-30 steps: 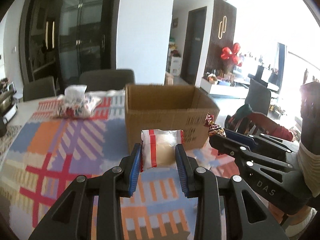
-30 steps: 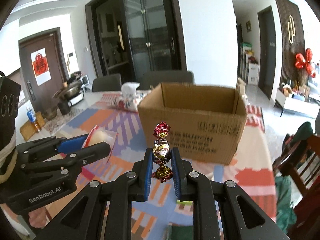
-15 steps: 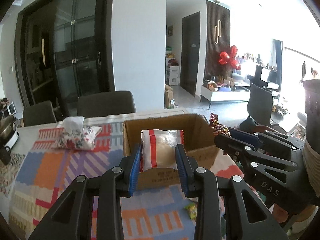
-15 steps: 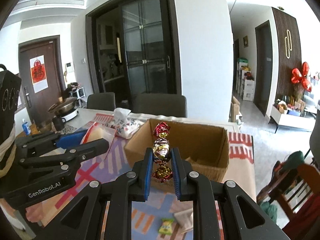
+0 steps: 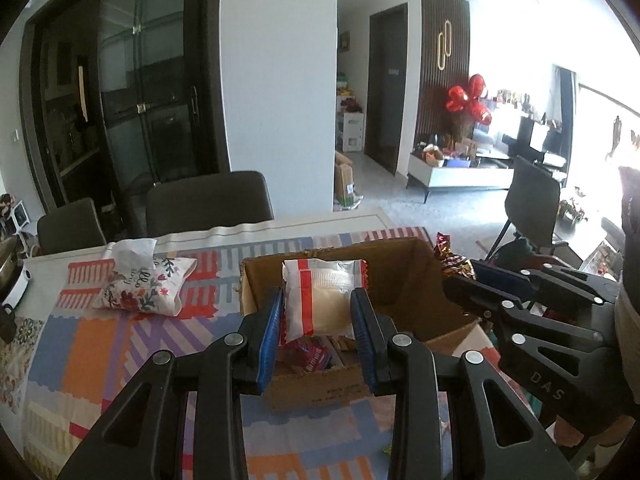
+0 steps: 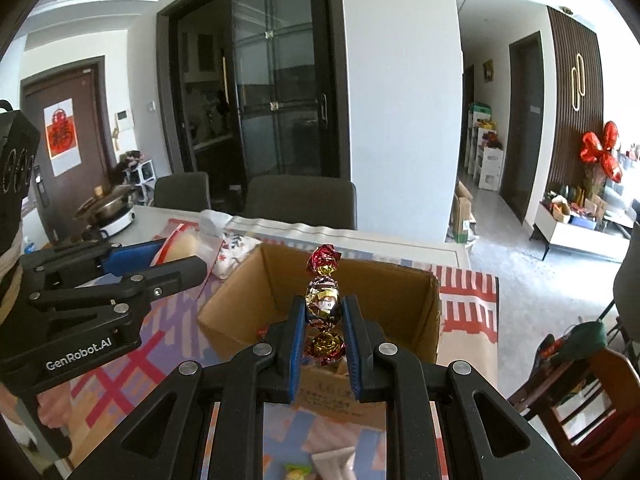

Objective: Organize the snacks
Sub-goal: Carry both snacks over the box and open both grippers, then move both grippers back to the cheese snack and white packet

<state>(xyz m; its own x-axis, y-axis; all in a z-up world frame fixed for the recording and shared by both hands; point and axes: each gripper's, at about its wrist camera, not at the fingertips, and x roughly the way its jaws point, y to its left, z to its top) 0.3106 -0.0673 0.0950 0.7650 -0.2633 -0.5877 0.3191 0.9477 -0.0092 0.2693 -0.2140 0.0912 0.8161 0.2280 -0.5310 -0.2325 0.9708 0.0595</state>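
Cardboard box sits below both grippers: left jaws pinch a wafer pack, right jaws pinch foil candies.

We're in a home, dining area opening onto a living room: patchwork cloth on the surface, dark chairs at twelve o'clock, electric pot at ten, red balloons at two.
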